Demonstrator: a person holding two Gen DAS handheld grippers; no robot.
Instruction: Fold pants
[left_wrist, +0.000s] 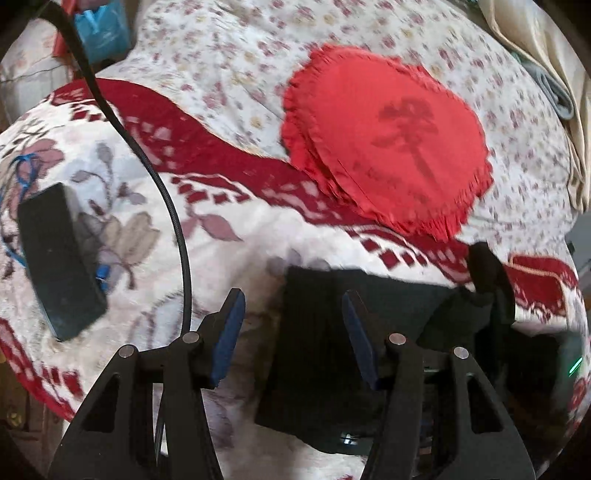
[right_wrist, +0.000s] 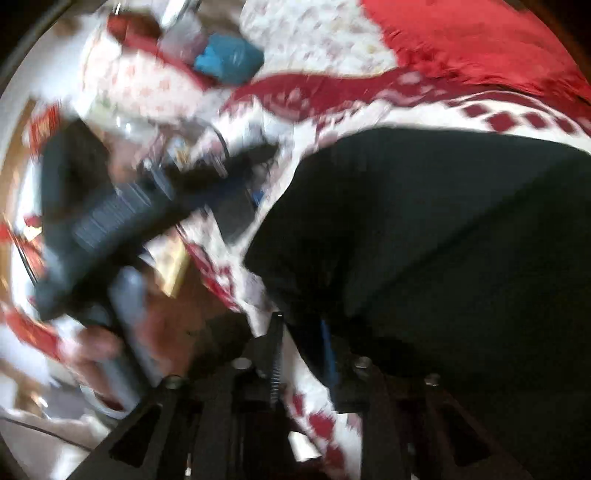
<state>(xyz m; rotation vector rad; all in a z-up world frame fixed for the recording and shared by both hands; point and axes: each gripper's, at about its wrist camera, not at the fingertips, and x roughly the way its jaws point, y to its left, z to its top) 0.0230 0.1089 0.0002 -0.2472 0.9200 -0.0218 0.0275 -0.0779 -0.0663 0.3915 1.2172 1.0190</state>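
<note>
A home bedroom: the work surface is a bed spread with a plush white blanket (left_wrist: 258, 236) that has dark red borders and flower prints, lying over a small-flowered sheet (left_wrist: 229, 66). A red heart-shaped frilled cushion (left_wrist: 388, 136) rests toward the bed's far side, with cream bedding (left_wrist: 546, 55) bunched at the far right corner.

- Left gripper (left_wrist: 293, 332): black linkage, blue pads, jaws standing apart with nothing between them.
- Pants (left_wrist: 325, 354): black, folded into a block, lying on the blanket below the gripper, partly behind its right finger.
- Blanket (left_wrist: 236, 254): cream, floral print, dark red patterned border.
- Cushion (left_wrist: 384, 136): red, heart-shaped, frilled edge, dark printed motif; overlaps the blanket's border.
- Sheet (left_wrist: 240, 66): white, small flower print, under the cushion.
- Black box (left_wrist: 59, 258): flat, rectangular, at left on the blanket.
- Black cable (left_wrist: 147, 162): curves down to the gripper.
</note>
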